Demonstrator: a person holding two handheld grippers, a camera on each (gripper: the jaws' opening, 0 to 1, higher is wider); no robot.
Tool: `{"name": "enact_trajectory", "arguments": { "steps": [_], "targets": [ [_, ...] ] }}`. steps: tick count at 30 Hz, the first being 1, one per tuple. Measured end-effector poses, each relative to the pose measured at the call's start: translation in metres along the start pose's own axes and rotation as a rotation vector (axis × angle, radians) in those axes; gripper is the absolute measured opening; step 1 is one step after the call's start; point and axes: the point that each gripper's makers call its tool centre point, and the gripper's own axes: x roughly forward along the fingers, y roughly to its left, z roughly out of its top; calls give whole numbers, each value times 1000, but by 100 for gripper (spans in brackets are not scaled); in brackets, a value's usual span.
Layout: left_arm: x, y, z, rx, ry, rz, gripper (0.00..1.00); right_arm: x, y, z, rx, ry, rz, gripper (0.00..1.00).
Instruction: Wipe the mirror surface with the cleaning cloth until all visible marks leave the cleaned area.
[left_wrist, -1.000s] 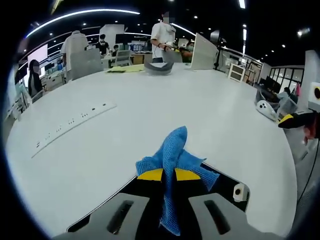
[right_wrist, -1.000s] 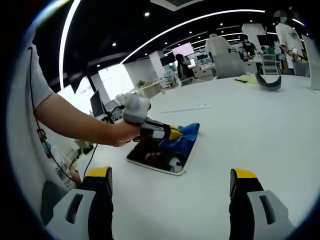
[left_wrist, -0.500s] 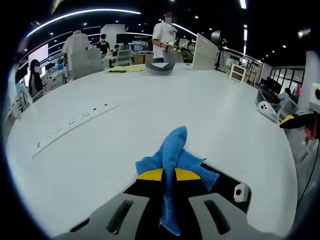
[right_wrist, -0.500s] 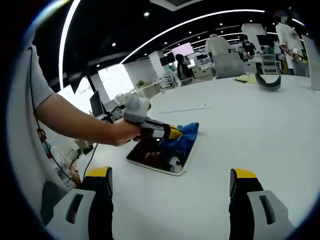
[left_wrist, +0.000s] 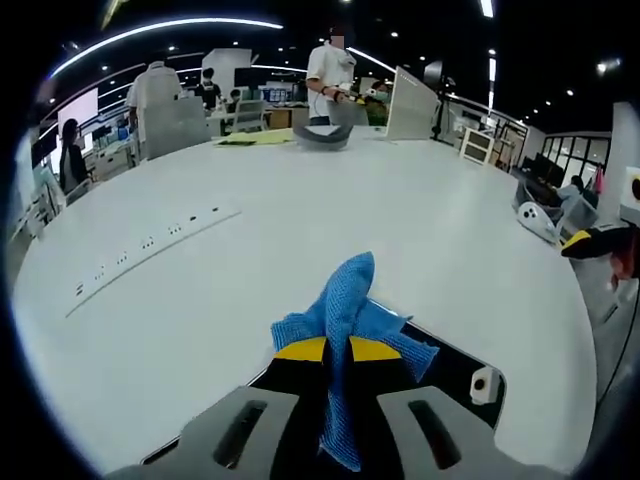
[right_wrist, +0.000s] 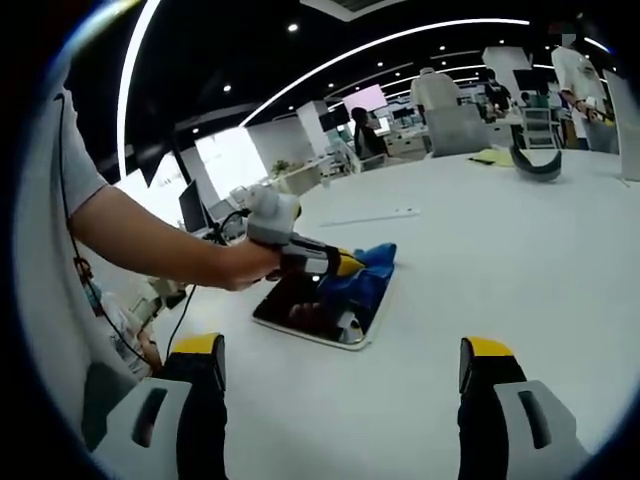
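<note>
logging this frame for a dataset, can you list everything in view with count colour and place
mirror: one, dark glass in a pale frame, flat on the table
cleaning cloth: one, blue, on the mirror's far end, clamped in the left gripper
table: one, white, large and rounded
power strip: one, white, inset in the tabletop beyond the mirror
grey curved object: one, at the table's far side
yellow sheet: one, at the far edge near it
people: several, standing in the background
left gripper: yellow-tipped, shut on the cloth, over the mirror
right gripper: yellow-tipped, open, above bare table
person's arm: one, holding the left gripper
</note>
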Motion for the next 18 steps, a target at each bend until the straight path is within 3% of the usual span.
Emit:
{"name": "enact_trajectory", "arguments": {
  "steps": [18],
  "targets": [
    [-6, 4, -3, 5, 5, 10, 4, -3, 2, 5, -7, -13, -2, 97]
  ]
}}
